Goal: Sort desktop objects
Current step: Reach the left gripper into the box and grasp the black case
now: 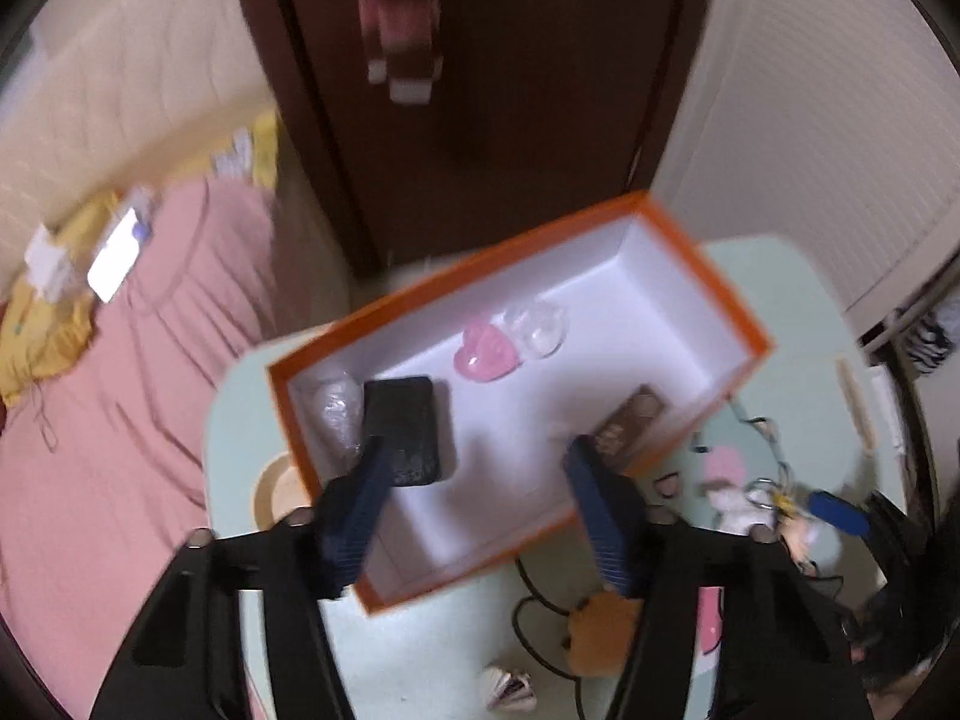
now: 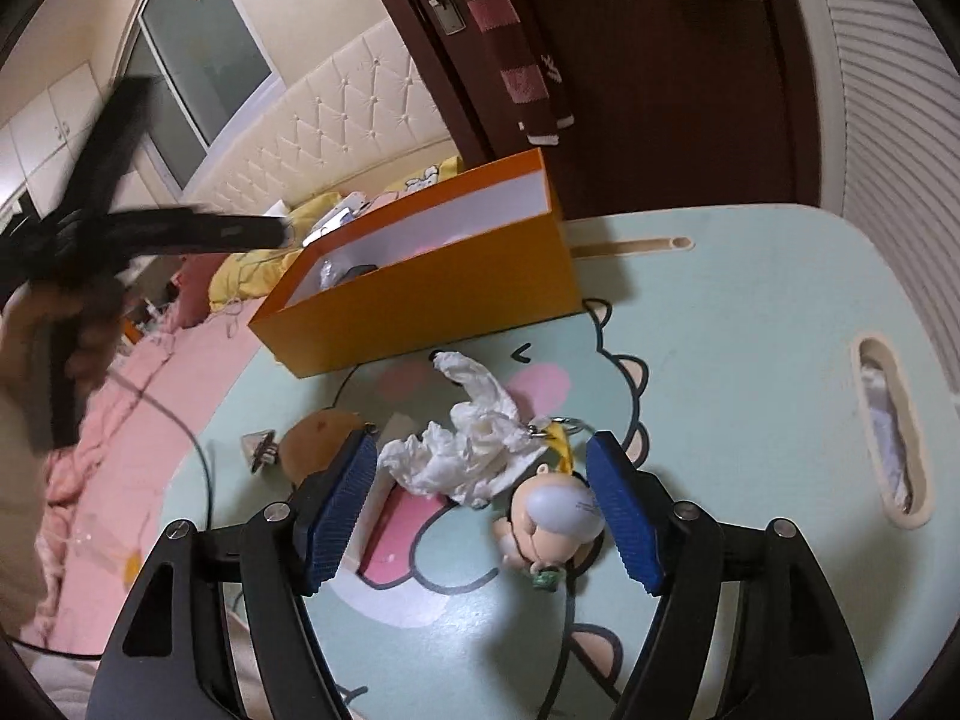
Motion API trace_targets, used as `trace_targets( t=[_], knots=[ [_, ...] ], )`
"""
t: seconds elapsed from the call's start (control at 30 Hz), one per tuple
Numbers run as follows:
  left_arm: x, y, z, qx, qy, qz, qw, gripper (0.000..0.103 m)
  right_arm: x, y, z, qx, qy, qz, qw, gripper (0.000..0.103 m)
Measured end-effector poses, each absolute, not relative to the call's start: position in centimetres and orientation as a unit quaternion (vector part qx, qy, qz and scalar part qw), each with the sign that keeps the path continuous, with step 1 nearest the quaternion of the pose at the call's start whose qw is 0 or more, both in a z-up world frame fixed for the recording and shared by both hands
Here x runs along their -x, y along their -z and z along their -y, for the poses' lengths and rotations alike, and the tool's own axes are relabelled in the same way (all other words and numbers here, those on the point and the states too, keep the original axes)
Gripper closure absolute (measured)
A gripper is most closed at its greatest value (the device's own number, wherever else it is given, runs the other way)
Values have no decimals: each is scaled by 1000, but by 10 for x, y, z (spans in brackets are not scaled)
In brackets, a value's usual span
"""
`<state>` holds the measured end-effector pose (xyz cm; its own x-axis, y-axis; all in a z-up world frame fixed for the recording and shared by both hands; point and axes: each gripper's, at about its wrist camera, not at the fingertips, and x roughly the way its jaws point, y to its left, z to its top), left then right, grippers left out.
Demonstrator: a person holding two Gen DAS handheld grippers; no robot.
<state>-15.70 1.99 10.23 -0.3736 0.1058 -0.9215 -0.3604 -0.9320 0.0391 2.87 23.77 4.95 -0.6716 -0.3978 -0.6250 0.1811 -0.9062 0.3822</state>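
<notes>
- Mint-green lap table (image 2: 750, 312) with a cartoon print sits on a pink bed (image 1: 120, 420), before a dark brown door (image 1: 510, 120).
- An orange box (image 1: 708, 276) stands open at the table's far left edge; inside lie a black case (image 1: 408, 426), a pink heart (image 1: 486, 348), a clear heart (image 1: 540, 327), a brown bar (image 1: 630, 420) and a clear wrapper (image 1: 333, 414).
- The left gripper (image 1: 480, 456) hangs above the box, jaws apart, nothing between them.
- The right gripper (image 2: 480, 450) is released too, its pads flanking a crumpled tissue (image 2: 468, 450) and a doll keychain (image 2: 552, 522) without touching.
- Bare table stretches right of the box, up to a handle slot (image 2: 894, 438).
- A brown plush (image 2: 318, 435) is half hidden behind the right gripper's left finger.
- The left wrist view is blurred.
</notes>
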Motion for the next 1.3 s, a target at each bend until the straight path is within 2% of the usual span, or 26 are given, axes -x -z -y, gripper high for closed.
trace_targets(
  t=[0.17, 0.47, 0.53, 0.6, 0.67, 0.73, 0.8, 0.83, 0.9, 1.23, 1.27, 1.3],
  knots=[
    [192, -78, -32, 583, -789, -174, 86, 56, -29, -48, -241, -376, 898, 157, 168, 30],
    [209, -51, -28, 607, -770, -191, 51, 62, -27, -45, -247, -379, 891, 183, 170, 30],
    [209, -50, -31, 608, -766, -201, 50, 60, -26, -44, -247, -380, 890, 188, 171, 30],
    [209, -47, -35, 611, -761, -211, 56, 48, -25, -42, -247, -382, 888, 192, 171, 30],
    [208, -42, -39, 613, -757, -219, 61, 42, -24, -41, -245, -384, 887, 192, 172, 30],
    [208, -40, -44, 612, -754, -231, 58, 41, -24, -39, -243, -385, 886, 192, 172, 30],
    [209, -45, -42, 617, -756, -211, 67, 41, -24, -39, -242, -385, 886, 190, 173, 30],
    [209, -50, -41, 622, -755, -193, 80, 43, -24, -39, -242, -385, 887, 189, 172, 30],
    [211, -58, -36, 629, -754, -162, 100, 57, -24, -39, -241, -386, 887, 188, 172, 30],
    [209, -37, -37, 635, -746, -184, 78, 56, -23, -37, -245, -390, 883, 193, 175, 30],
    [209, -37, -39, 630, -748, -190, 84, 64, -22, -36, -245, -391, 883, 194, 175, 30],
    [208, -38, -40, 632, -747, -187, 89, 64, -22, -36, -246, -392, 882, 194, 175, 30]
  ],
)
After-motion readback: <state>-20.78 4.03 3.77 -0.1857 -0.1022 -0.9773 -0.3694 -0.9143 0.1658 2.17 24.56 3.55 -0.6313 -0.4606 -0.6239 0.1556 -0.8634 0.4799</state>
